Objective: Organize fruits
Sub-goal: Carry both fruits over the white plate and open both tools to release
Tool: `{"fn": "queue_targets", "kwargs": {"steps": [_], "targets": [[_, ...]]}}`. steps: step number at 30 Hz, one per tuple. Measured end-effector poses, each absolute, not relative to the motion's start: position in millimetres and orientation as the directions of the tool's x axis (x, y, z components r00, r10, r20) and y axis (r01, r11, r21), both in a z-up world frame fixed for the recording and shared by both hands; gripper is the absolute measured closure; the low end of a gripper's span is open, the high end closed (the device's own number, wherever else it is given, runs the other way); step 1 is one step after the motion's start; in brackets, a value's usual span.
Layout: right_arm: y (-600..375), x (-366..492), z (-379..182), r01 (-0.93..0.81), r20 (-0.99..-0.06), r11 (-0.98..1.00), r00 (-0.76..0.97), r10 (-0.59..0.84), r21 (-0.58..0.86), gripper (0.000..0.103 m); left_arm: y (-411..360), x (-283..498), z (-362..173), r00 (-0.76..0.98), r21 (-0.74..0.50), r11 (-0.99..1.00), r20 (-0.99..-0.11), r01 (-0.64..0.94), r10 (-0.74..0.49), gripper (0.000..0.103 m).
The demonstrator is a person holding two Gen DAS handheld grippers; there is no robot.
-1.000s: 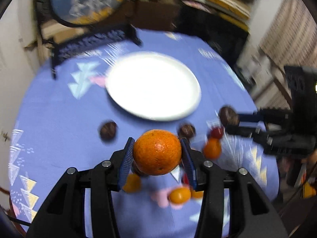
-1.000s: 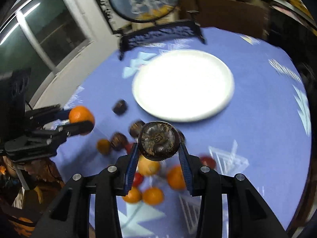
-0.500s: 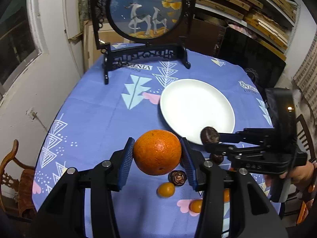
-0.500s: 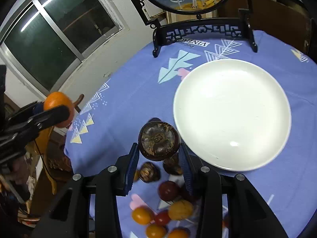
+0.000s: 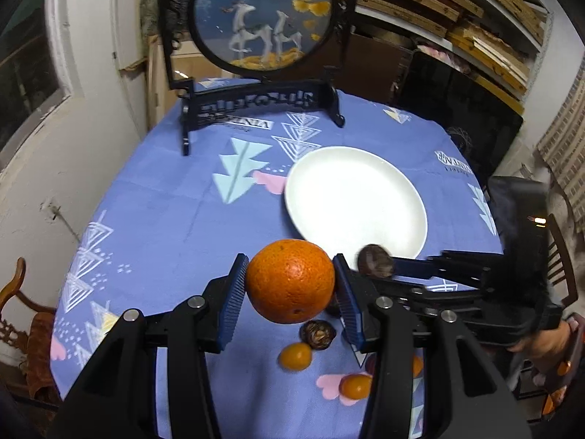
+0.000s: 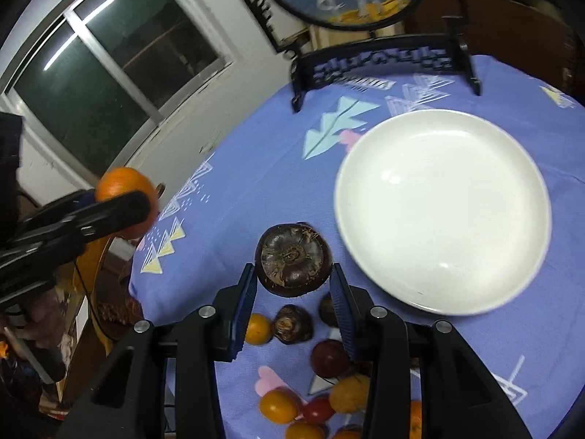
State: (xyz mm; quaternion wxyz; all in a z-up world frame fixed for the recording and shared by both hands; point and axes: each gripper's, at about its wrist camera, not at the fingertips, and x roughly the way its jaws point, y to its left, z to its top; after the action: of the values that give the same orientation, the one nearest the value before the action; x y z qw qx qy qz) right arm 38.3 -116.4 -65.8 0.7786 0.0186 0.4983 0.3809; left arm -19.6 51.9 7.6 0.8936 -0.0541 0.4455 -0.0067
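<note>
The left gripper [image 5: 290, 283] clamps an orange [image 5: 290, 281] above the near table edge. The right gripper [image 6: 292, 285] clamps a dark brown water chestnut [image 6: 293, 259] just left of the empty white plate [image 6: 442, 212]. Remaining small fruits [image 6: 289, 323] lie loose on the blue tablecloth [image 5: 164, 219] below. Risk: both grippers converge on one plate; collision could dislodge either round fruit, which would roll off the table.

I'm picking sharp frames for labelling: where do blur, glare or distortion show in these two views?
Left wrist view: orange crisp, right gripper and its dark fruit smeared, shelves bowed by the fisheye. Right wrist view: plate rim soft with small glare spots, window strip-light reflection, dark fruit sharp.
</note>
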Motion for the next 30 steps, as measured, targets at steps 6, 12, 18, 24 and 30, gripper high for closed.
{"fn": "queue_targets", "kwargs": {"steps": [6,12,18,24,30], "targets": [[-171.6,37.3,-64.9,-0.471,-0.762,0.817,0.377,0.527,0.332,0.062,30.8,26.5,-18.7,0.56,-0.152,0.986,-0.813,0.063,-0.161,0.057],[-202.3,68.6,-80.8,-0.361,-0.784,0.894,0.459,0.417,0.265,0.062,-9.0,93.8,-52.3,0.489,-0.112,0.983,-0.856,0.143,-0.169,0.057],[-188.0,114.9,-102.2,-0.346,-0.807,0.908,0.452,0.381,0.236,0.062,-20.5,136.3,-88.6,0.418,-0.045,0.991,-0.903,0.128,-0.095,0.057],[-174.1,142.2,-111.3,-0.352,-0.823,0.914,0.446,0.351,0.199,0.067,-19.9,157.7,-101.0,0.398,-0.048,0.991,-0.912,0.123,-0.094,0.056],[-188.2,132.6,-103.8,-0.371,-0.794,0.91,0.49,0.36,0.184,0.034,-14.2,157.6,-100.2,0.438,-0.046,0.991,-0.894,0.127,-0.098,0.018]]}}
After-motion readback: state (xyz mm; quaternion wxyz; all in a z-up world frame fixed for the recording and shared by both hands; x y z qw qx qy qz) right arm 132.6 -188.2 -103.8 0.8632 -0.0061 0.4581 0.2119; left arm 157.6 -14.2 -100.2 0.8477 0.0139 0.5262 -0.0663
